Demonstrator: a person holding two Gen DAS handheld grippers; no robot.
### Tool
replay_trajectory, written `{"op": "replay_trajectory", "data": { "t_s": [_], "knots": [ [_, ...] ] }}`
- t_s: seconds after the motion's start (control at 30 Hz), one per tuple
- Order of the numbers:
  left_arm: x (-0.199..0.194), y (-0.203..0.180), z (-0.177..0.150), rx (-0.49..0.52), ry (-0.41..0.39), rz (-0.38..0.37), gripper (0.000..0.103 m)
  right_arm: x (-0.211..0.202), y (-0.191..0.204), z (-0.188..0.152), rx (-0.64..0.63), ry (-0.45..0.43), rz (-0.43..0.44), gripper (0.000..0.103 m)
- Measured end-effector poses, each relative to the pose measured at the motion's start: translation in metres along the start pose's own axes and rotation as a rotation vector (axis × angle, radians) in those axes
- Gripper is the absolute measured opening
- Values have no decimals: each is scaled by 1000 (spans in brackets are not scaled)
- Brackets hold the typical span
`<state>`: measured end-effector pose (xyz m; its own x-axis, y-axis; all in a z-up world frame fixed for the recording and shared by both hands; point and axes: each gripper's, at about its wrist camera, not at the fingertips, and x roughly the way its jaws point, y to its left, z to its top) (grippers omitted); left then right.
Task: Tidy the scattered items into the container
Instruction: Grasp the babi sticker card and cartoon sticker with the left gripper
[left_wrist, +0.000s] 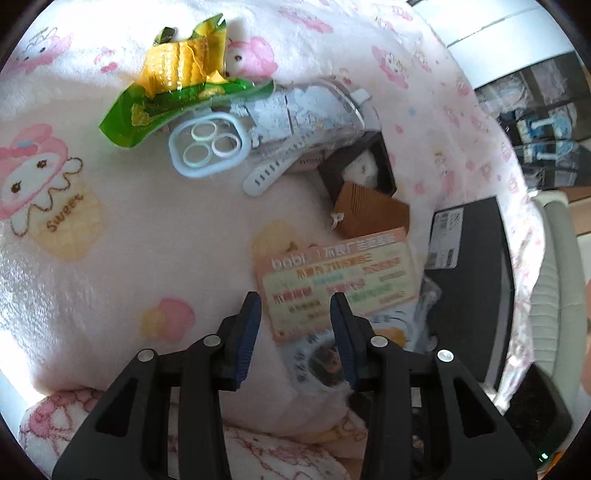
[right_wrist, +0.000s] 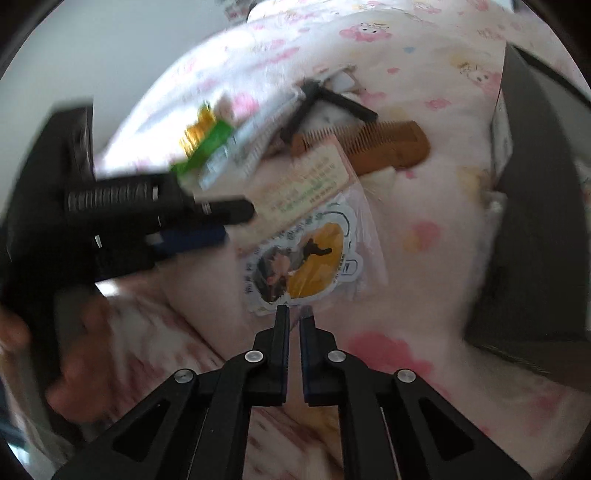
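- Blanket (left_wrist: 110, 240), one, pink cartoon print, is covering the whole bed surface; every loose item is still lying on it.
- Container (left_wrist: 469, 295), one, a dark box, is sitting at the right edge of the left wrist view (right_wrist: 535, 221); nothing can be seen lying in it, though its inside is mostly hidden. Judging by that, the task is looking barely started.
- Snack bag (left_wrist: 177, 88), one, green and yellow, is lying at the far end, untouched.
- Flyer (left_wrist: 332, 280), one, orange with print, is lying mid-blanket just past the left tool.
- Sticker sheet (right_wrist: 303, 266), one, in a clear sleeve, is lying partly under the flyer.
- Comb (right_wrist: 384, 147), one, brown, is resting beyond the flyer.
- Phone case (left_wrist: 207, 144), one, pale with ring cutouts, is sitting beside the snack bag.
- Watch strap (left_wrist: 269, 175), one, white, is poking out by the case.
- Small dark box (left_wrist: 365, 166), one, is holding something white and fluffy.
- Left tool (left_wrist: 295, 328) is hanging partly spread above the flyer, gripping nothing.
- Right tool (right_wrist: 294, 314) is pressed together at the near edge of the sticker sheet; blur is hiding whether the sleeve is pinched.
- Left over: all the items counted.
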<state>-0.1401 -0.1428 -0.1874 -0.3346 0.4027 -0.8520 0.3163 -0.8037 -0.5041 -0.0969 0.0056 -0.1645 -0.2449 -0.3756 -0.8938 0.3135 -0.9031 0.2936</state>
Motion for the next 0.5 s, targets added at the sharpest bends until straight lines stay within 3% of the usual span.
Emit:
{"op": "replay_trajectory", "data": {
  "t_s": [0.27,0.5],
  "knots": [
    [9,-3,-5,48,89,-57,39,-36,-5,4,-19,8,-45,14],
    [22,-11,-3,62,124,-25,38,-35,-8,10,-44,-6,-76,15]
  ]
}}
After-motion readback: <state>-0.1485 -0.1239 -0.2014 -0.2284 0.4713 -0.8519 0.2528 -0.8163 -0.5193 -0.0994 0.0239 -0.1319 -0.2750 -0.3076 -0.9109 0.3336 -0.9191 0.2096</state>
